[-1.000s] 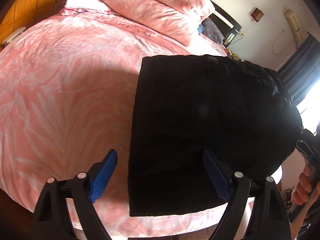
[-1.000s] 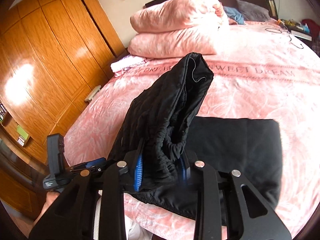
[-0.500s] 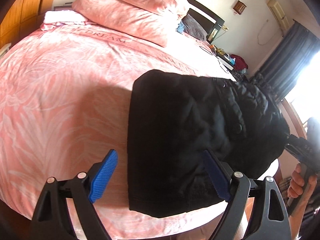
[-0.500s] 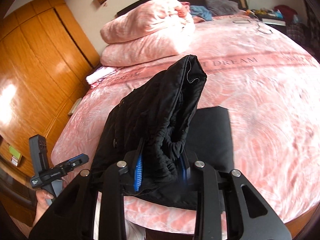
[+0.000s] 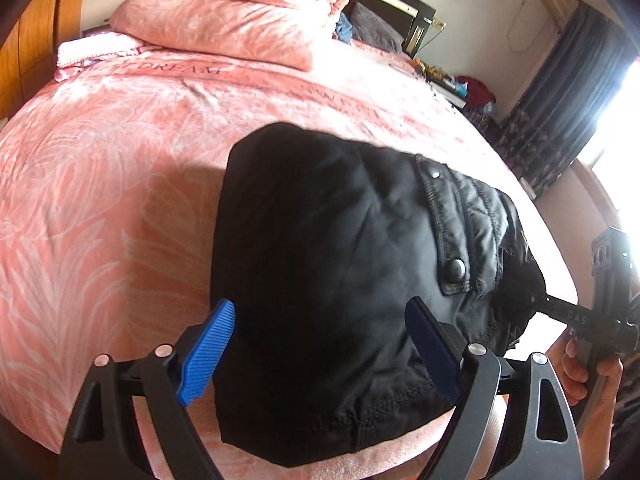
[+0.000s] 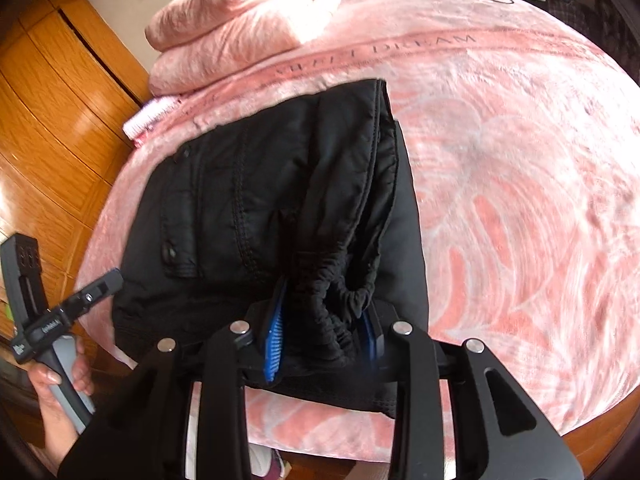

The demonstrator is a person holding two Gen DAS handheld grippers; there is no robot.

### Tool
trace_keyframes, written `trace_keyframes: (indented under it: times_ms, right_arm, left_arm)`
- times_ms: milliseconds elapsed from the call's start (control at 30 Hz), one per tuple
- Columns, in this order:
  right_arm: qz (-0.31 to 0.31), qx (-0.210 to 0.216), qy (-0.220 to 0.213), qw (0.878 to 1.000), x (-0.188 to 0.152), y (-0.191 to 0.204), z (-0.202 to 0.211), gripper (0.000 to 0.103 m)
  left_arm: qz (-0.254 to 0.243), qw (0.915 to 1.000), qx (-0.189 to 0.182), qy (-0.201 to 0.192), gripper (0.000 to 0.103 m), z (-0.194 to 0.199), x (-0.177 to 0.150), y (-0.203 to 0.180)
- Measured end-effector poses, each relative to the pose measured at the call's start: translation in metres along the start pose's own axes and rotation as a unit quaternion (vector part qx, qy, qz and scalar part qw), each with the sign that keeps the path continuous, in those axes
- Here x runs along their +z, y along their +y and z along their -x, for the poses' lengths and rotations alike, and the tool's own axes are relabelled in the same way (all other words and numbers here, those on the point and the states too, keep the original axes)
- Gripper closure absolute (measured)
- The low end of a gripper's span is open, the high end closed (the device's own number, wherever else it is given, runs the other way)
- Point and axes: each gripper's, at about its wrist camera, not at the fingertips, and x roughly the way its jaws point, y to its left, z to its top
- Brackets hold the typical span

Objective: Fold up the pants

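Observation:
The black pants (image 5: 328, 264) lie folded on the pink bed near its front edge, a snap pocket flap facing up. My left gripper (image 5: 320, 344) is open, its blue fingers spread over the near part of the pants without holding them. My right gripper (image 6: 324, 328) is shut on the gathered elastic waistband of the pants (image 6: 280, 200), low over the folded stack. The right gripper also shows at the right edge of the left wrist view (image 5: 560, 312). The left gripper shows at the left of the right wrist view (image 6: 96, 288).
The pink bedspread (image 5: 100, 168) covers the bed, with pink pillows (image 5: 240, 12) stacked at the head. A wooden wardrobe (image 6: 52, 128) stands to the left. The bed's front edge (image 6: 440, 444) is close below the pants. Dark curtains (image 5: 560, 88) hang at the right.
My right gripper has lowered the raised waistband end down onto the folded pants, so the top layer now lies nearly flat. My left gripper has stayed open and moved closer over the pants.

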Motion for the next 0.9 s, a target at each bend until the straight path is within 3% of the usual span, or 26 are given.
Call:
trace_keyframes:
  times_ms: [167,300,467,667,700,800,900]
  right_arm:
    - [0.006,-0.007,0.015,1.0,-0.003,-0.003,-0.001,0.056]
    - [0.011,-0.007,-0.018,1.0,0.008,-0.006,0.023,0.043]
    - [-0.008,0.039,-0.04,0.998,0.047,-0.018,0.032,0.042]
    - [-0.033,0.073,-0.013,0.997,0.09,-0.033,-0.004,0.044]
    - [-0.037,0.071,-0.007,0.997,0.095,-0.035,-0.012,0.052]
    - [-0.063,0.117,0.022,0.991,0.106,-0.042,-0.033,0.097]
    - [-0.057,0.115,0.005,0.992,0.113,-0.035,-0.027,0.098]
  left_arm:
    - [-0.007,0.9998,0.016,0.008,0.015,-0.011,-0.003,0.002]
    - [-0.004,0.9998,0.012,0.013,0.015,-0.009,-0.002,0.007]
    - [-0.003,0.9998,0.012,0.015,0.015,-0.006,-0.004,0.009]
    - [-0.008,0.9998,0.01,0.014,0.015,-0.003,-0.005,0.006]
    - [-0.01,0.9998,0.009,0.014,0.015,-0.003,-0.005,0.004]
    - [-0.015,0.9997,0.014,0.016,0.015,-0.006,-0.004,0.002]
    - [-0.013,0.9997,0.015,0.014,0.015,-0.008,-0.002,0.001]
